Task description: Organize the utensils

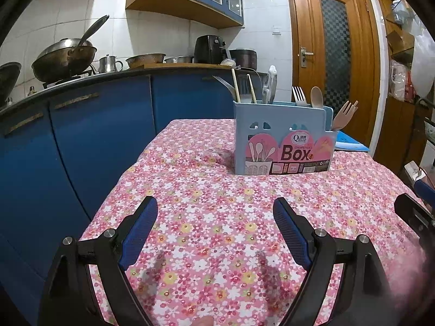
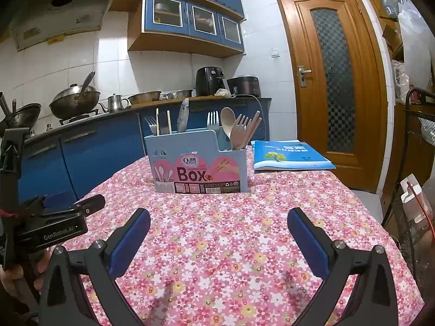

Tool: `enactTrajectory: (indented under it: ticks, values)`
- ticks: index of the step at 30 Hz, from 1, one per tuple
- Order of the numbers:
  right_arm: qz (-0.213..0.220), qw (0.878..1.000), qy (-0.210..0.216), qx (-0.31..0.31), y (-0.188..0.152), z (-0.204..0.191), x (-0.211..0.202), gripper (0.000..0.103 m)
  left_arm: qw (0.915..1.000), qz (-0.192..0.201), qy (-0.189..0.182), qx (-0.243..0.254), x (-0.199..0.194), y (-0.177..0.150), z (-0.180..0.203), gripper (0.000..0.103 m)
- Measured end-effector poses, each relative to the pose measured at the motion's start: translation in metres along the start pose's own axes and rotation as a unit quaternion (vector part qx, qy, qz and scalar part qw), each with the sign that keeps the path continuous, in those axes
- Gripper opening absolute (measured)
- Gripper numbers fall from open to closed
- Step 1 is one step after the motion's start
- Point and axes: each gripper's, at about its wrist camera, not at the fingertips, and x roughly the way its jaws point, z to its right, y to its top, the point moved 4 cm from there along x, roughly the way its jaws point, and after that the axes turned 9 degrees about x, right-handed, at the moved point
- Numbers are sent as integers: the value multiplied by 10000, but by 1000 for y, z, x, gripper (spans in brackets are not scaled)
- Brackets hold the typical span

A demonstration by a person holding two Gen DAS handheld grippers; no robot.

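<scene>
A light blue utensil box (image 1: 282, 138) with a pink "Box" label stands upright on the floral tablecloth; it also shows in the right wrist view (image 2: 198, 163). It holds chopsticks (image 1: 236, 87), metal forks (image 1: 298, 95), a wooden spoon (image 1: 317, 97), a wooden fork (image 1: 345, 114) and a knife (image 2: 183, 116). My left gripper (image 1: 215, 212) is open and empty, low over the cloth in front of the box. My right gripper (image 2: 218, 222) is open and empty, also in front of the box. The left gripper's body (image 2: 54, 225) shows at the left of the right wrist view.
A blue booklet (image 2: 288, 154) lies on the table right of the box. Blue kitchen cabinets (image 1: 95, 141) with a wok (image 1: 65, 59) and pots run along the left. A wooden door (image 2: 334, 81) is behind. A wire rack (image 2: 418, 190) stands at the table's right.
</scene>
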Motion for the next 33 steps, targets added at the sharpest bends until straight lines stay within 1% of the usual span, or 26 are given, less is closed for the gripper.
enactTrajectory:
  ticks: [11,33]
  values:
    - [-38,10000,35,28,0,1,2,103,9999,-83,-12,-69,4,-1,-2,88]
    - [-64,10000,46,48,-2,2,3,103,10000,-67,-19,-43,4,-1,-1,88]
